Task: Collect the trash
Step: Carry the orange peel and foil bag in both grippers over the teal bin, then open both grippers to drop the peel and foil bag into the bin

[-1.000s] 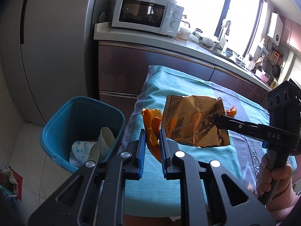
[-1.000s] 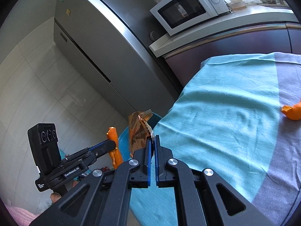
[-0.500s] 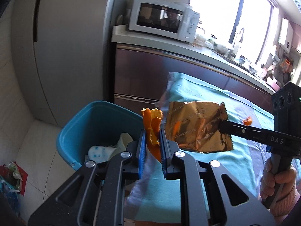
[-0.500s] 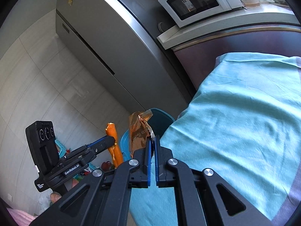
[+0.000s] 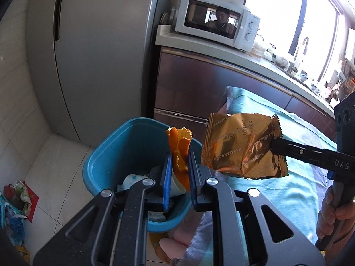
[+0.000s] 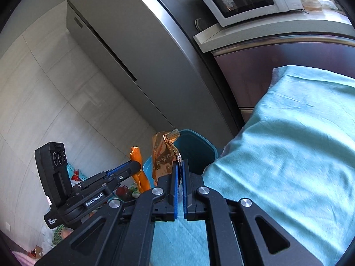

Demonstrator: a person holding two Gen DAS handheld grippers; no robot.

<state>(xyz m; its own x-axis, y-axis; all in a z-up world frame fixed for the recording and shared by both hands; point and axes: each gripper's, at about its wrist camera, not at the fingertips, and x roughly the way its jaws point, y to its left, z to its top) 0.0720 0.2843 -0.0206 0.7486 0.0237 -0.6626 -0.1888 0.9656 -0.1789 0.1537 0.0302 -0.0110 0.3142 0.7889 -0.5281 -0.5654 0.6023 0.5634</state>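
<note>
Between the left claw's (image 5: 179, 164) blue pads an orange peel (image 5: 179, 153) is being pinched, standing upright with its long axis vertical. Just below and beyond that claw the blue bin (image 5: 104, 161) is sitting open, cups already lying inside, so I judge the peel is nearly over the drop. Off to its right, the right claw (image 6: 180, 170) is clamping a golden wrapper (image 5: 241, 146) by one edge, hanging above the teal tablecloth (image 6: 299, 155) and farther from the bin.

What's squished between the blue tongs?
In the left wrist view, orange peel sits pinched in the left tongs, above the blue bin.
</note>
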